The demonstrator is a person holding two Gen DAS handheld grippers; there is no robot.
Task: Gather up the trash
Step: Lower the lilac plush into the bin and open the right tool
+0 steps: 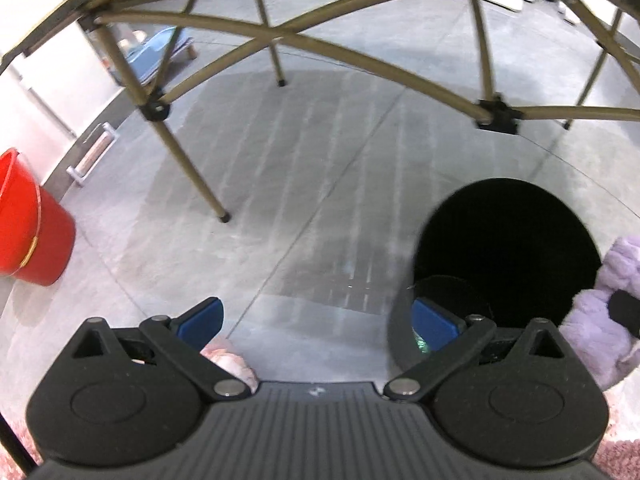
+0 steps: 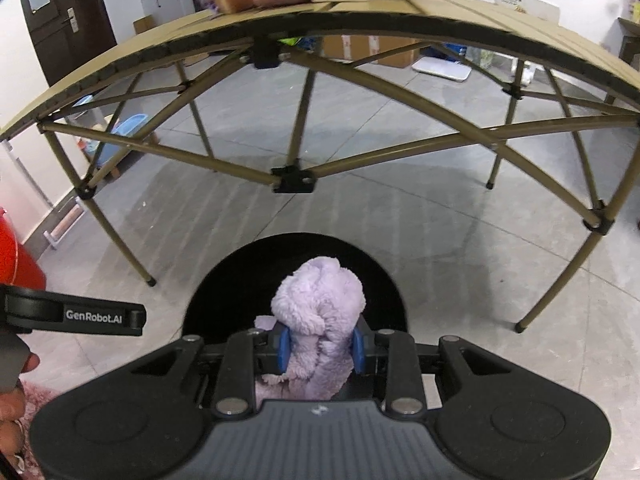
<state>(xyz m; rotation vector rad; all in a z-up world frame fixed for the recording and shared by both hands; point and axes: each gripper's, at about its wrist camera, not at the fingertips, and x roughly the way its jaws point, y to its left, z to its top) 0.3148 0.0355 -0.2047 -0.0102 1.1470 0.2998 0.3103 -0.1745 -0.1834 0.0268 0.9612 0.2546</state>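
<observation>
My right gripper (image 2: 320, 350) is shut on a fluffy lilac plush toy (image 2: 320, 304), its blue pads (image 2: 283, 350) pressing both sides. The toy hangs over the open mouth of a black bin (image 2: 224, 300) on the floor. In the left wrist view the same black bin (image 1: 504, 248) is at the lower right, with the lilac plush toy (image 1: 600, 312) at its right rim. My left gripper (image 1: 316, 320) is open and holds nothing; its right blue pad (image 1: 434, 322) overlaps the bin's near edge. The left gripper's body (image 2: 80, 316) shows at the left of the right wrist view.
A tan folding table (image 2: 360, 16) with crossed legs (image 1: 192, 160) stands ahead, carrying plush toys and a box. A red bucket (image 1: 28, 224) sits by the white wall at the left. Grey tiled floor (image 1: 280, 184) lies between. Pink fluffy fabric (image 1: 232, 360) is near my left hand.
</observation>
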